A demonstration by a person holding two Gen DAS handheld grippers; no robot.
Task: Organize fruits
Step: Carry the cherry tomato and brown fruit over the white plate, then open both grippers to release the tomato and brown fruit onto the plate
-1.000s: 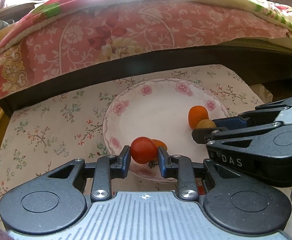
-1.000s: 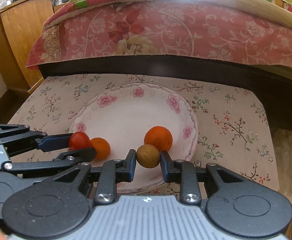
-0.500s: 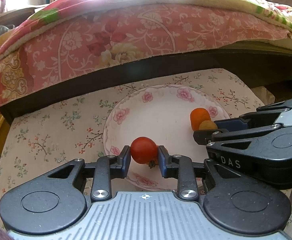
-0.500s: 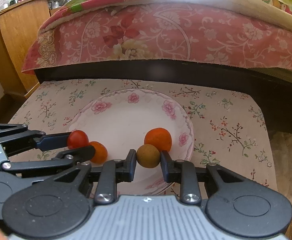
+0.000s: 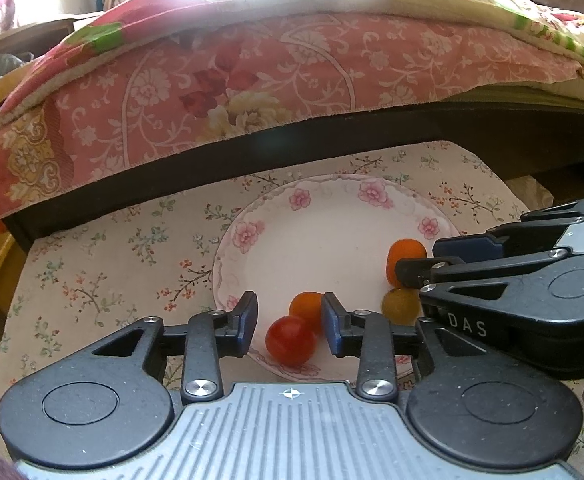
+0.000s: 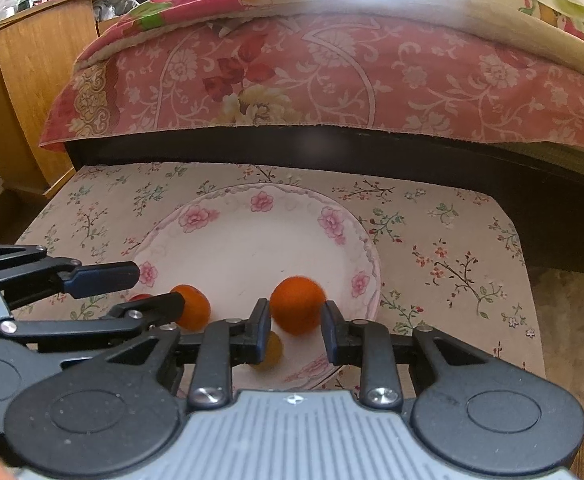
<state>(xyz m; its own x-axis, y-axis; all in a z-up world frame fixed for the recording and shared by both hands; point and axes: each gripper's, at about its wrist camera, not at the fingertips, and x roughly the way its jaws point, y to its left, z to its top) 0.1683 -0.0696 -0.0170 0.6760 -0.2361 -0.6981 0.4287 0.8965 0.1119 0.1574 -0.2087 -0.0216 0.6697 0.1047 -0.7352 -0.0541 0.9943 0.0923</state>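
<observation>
the left gripper (image 5: 290, 326) hangs over the near rim of the round white plate with pink flowers (image 5: 331, 200), jaws apart and clamped on nothing; the small glossy red tomato-like fruit (image 5: 290, 341) lies loose on the plate between the blue pads, toward the near end of the gap, with a small orange citrus fruit (image 5: 307, 307) touching it at about 1 o'clock, just beyond the tips. round as it is, the red fruit offers no long axis to line up with, and i judge this gripper's next move is a straight pull back toward 6 o'clock. going right, a dull yellow-brown round fruit (image 5: 400, 305) sits on the plate's near right side, partly hidden by the right gripper (image 6: 295, 330), whose jaws also stand apart and hold nothing. from the right wrist view that brown fruit (image 6: 271, 350) rests low at about 7 o'clock, tucked half behind the left pad, while a larger matte orange citrus fruit (image 6: 297, 305) sits at 12 o'clock just past the tips. all four fruits look to be on the plate, which rests on a floral-print cloth (image 6: 451, 248).
</observation>
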